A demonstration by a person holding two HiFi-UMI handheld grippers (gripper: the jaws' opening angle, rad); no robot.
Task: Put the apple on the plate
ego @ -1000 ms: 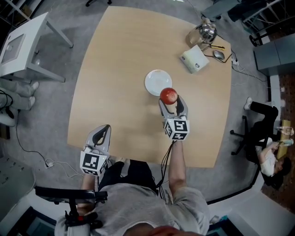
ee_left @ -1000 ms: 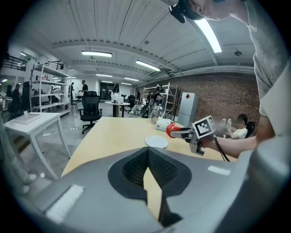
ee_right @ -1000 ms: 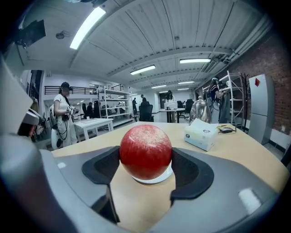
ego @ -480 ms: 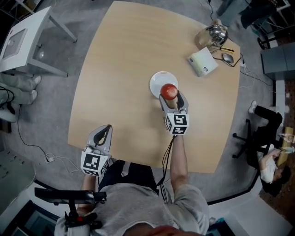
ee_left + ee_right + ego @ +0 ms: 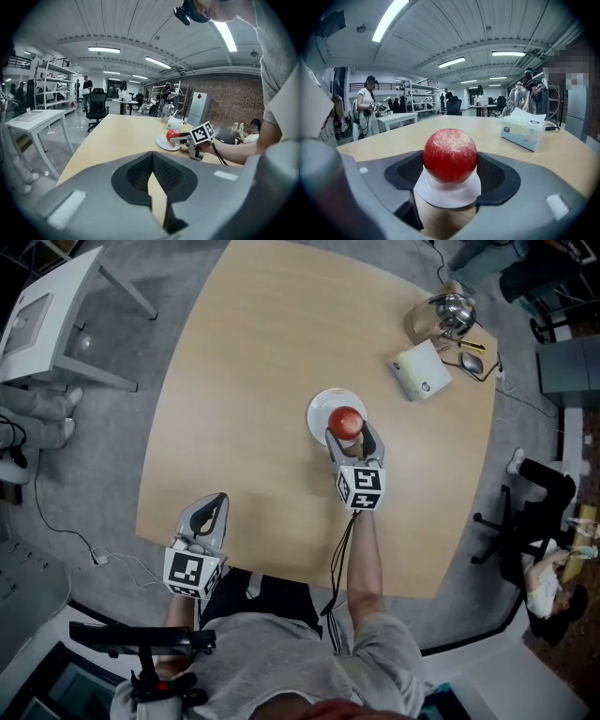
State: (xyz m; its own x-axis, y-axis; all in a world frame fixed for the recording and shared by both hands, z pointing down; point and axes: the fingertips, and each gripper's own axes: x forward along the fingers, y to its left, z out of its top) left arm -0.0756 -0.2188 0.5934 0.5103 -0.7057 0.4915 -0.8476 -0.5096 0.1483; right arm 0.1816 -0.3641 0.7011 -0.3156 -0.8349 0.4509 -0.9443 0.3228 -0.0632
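1. Right gripper (image 5: 352,441): jaws clamped on the red apple (image 5: 346,420), which sits over the white plate (image 5: 319,414) at the centre of the table (image 5: 244,381).
2. Left gripper (image 5: 208,514): jaws together, empty, at 7 o'clock from the plate.

The right gripper (image 5: 349,432) is held far forward on an outstretched right arm (image 5: 361,559), its jaws clamped on the apple (image 5: 346,418). The left gripper (image 5: 212,505) is held near the body, at the left, jaws together and empty.

The apple (image 5: 346,420) hides part of the plate (image 5: 322,412).
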